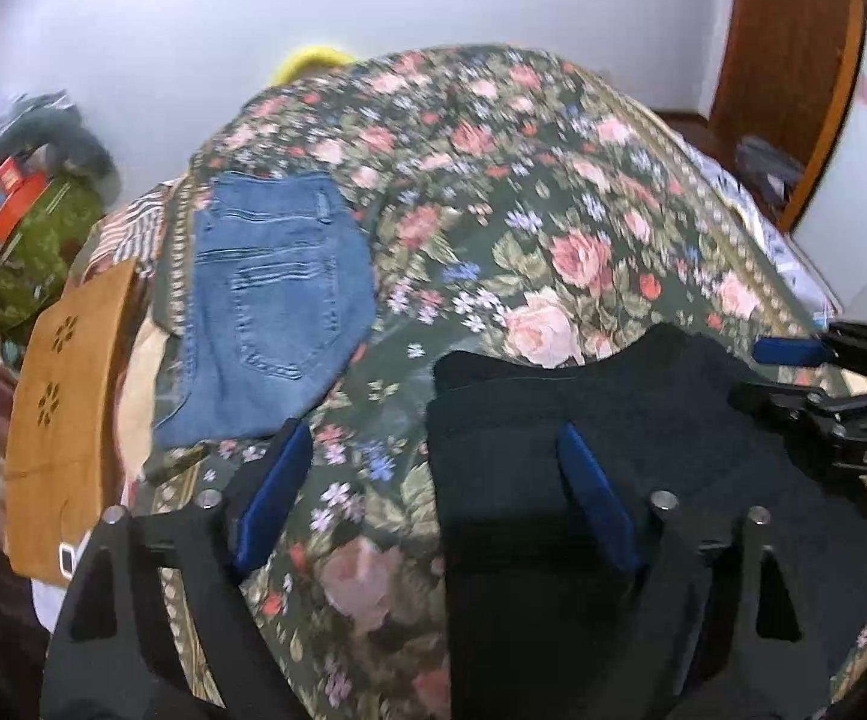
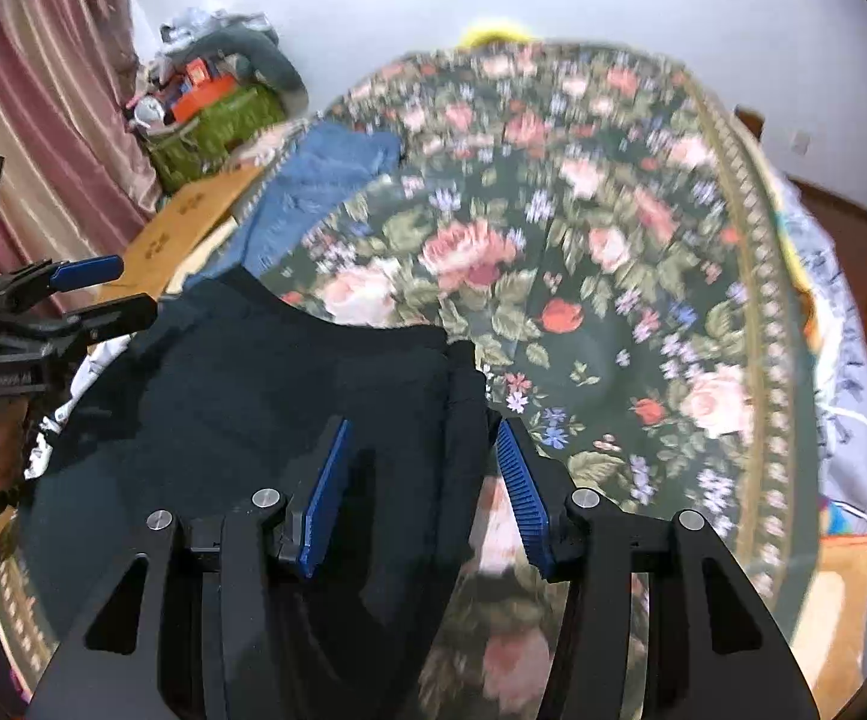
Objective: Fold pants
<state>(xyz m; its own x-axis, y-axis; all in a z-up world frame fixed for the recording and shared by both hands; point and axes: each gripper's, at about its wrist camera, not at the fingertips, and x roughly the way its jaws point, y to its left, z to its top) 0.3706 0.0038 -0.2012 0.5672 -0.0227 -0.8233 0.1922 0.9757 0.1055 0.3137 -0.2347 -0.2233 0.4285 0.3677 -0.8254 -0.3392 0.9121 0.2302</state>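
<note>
On the floral bed [image 1: 523, 192], two pants are seen: folded jeans [image 1: 277, 300] and black pants [image 1: 553, 510]. Left gripper [image 1: 433, 480] fingers are spread, empty; right gripper [image 2: 421, 492] fingers straddle the black cloth's edge, grip unclear.

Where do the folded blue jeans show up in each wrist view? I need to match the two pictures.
Left wrist view: the folded blue jeans lie left of centre, pocket side up, at the left edge of the floral bedspread.
Right wrist view: the jeans are blurred, upper left, beyond the dark pants.
Shared landmark: the green bag by the wall, left of the jeans in both.
</note>
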